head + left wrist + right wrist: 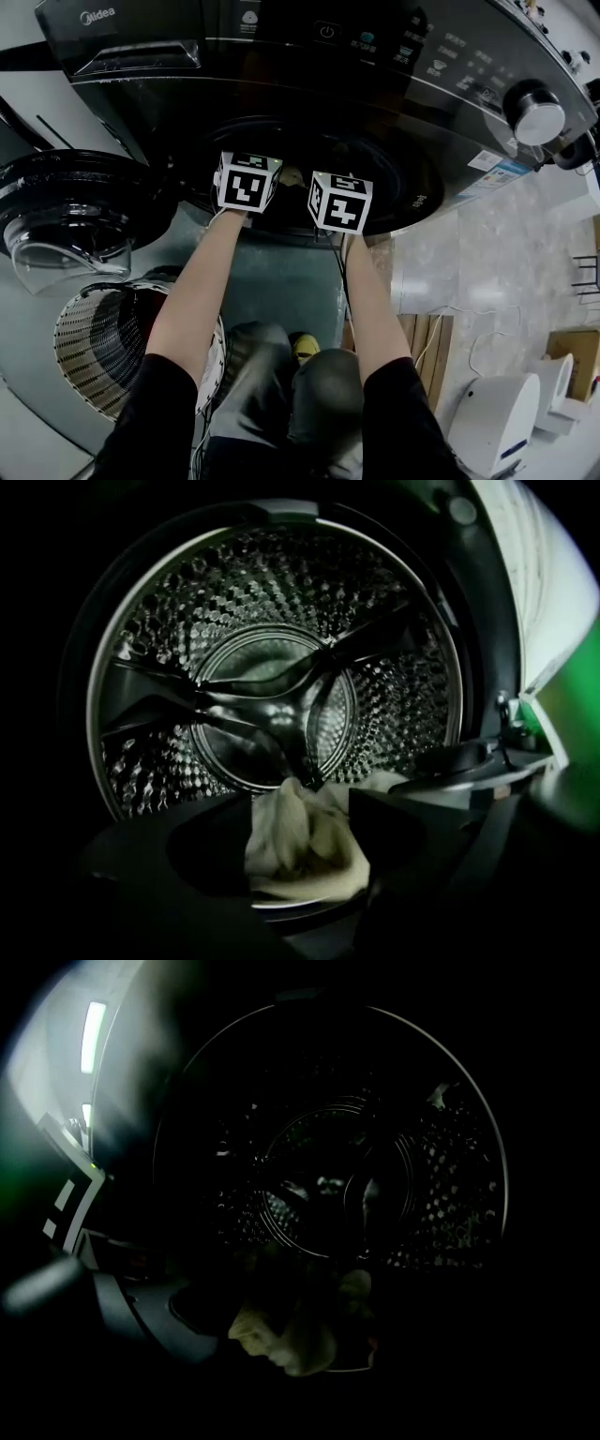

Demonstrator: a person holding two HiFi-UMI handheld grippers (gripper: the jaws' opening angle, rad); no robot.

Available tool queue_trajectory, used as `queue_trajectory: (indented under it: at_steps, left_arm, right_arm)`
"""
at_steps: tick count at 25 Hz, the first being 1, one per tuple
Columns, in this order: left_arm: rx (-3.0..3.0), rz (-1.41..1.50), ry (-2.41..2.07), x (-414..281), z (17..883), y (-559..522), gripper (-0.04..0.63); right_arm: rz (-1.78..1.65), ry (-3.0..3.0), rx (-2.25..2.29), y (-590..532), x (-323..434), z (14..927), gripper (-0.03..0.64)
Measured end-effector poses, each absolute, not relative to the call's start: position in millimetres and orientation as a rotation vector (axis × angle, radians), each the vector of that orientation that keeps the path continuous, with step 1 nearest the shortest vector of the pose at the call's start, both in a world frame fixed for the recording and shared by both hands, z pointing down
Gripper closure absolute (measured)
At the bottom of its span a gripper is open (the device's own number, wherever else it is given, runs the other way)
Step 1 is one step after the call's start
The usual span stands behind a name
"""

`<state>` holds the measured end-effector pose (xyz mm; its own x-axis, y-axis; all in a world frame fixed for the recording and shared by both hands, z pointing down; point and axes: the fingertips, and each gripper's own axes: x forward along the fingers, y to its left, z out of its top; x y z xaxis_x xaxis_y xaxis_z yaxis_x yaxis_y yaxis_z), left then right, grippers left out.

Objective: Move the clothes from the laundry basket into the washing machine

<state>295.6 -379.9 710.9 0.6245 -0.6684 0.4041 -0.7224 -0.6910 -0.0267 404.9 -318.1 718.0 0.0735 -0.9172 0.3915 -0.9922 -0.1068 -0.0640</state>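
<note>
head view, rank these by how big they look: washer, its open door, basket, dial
1. washer
2. door and basket: these look about alike, and an arm hides part of the basket, so they stay unranked
3. dial

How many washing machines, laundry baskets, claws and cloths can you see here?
washing machine: 1
laundry basket: 1
claws: 2 (left claw, right claw)
pale cloth: 1
Total: 5
</note>
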Motion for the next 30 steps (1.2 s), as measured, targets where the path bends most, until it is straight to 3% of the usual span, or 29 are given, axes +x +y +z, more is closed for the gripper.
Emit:
queue_trajectory:
  at_steps: [4, 8, 10, 12, 15, 17, 30]
  left_arm:
    - [2.709, 0.557, -1.171, 289.4, 707.4, -377.5, 0.272]
    - [2.711, 0.528, -1.171, 289.6, 707.1, -367.7, 0.284]
    - [2.711, 0.488, -1.173, 290.1, 701.1, -362.7, 0.327]
    - [2.707, 0.448, -1.202, 284.4, 695.4, -361.2, 0.399]
    - [2.699, 0.417, -1.270, 272.5, 692.7, -357.4, 0.576]
    - [2.672, 0.422, -1.289, 267.5, 694.2, -351.6, 0.583]
    - [2.571, 0.455, -1.234, 234.6, 645.5, -285.2, 0.584]
  right_arm:
    - [0.522, -1.960, 2.139, -314.5, 400.8, 717.3, 0.205]
    - [0.520, -1.973, 2.172, -300.8, 403.7, 711.9, 0.270]
    - [0.499, -1.966, 2.206, -293.4, 407.4, 705.2, 0.325]
    - [0.492, -1.967, 2.231, -288.8, 407.1, 700.7, 0.421]
    - [0.522, -1.978, 2.246, -279.4, 405.7, 697.8, 0.506]
    - [0.508, -1.957, 2.244, -272.6, 406.8, 694.8, 0.599]
    - [0.571, -1.985, 2.113, -213.3, 375.2, 641.9, 0.614]
